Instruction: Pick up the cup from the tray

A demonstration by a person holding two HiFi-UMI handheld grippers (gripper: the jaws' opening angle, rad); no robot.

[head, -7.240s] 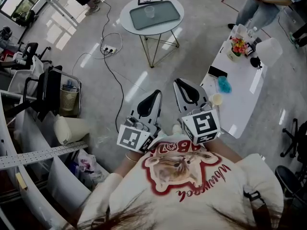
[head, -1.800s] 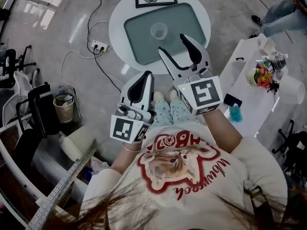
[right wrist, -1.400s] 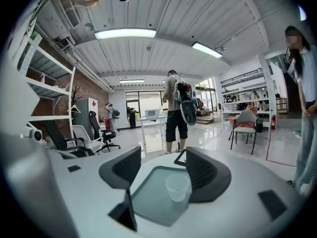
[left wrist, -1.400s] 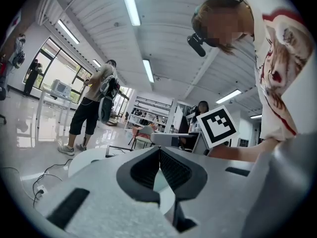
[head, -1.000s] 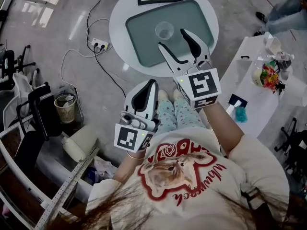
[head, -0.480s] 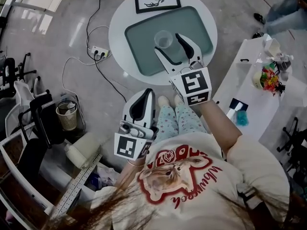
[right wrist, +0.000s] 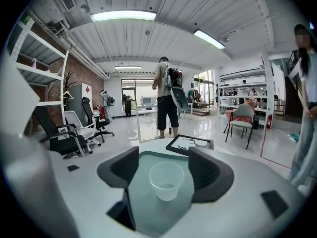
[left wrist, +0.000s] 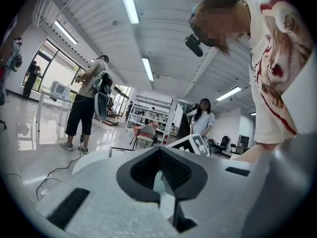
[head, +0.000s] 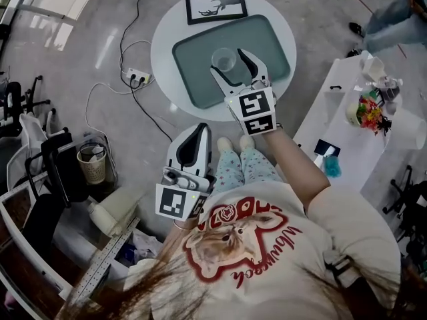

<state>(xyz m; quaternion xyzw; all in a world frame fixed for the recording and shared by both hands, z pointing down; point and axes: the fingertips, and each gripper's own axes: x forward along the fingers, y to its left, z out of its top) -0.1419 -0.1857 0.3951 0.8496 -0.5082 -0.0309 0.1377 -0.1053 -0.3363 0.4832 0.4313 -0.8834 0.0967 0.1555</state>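
Item 1: my right gripper point(right wrist: 163, 158). The jaws are spread wide and have just been opening further. They grip nothing.

Item 2: small translucent plastic cup point(right wrist: 166, 180). It stands upright between those jaws, clear of both pads, on the grey-green rectangular tray point(head: 194, 64).

Item 3: round white table point(head: 164, 33). I see it carrying the tray, with a black-framed picture point(head: 215, 4) at the tray's far edge.

Item 4: my left gripper point(left wrist: 161, 157). Its jaws are together and empty, and it is held back near my body.
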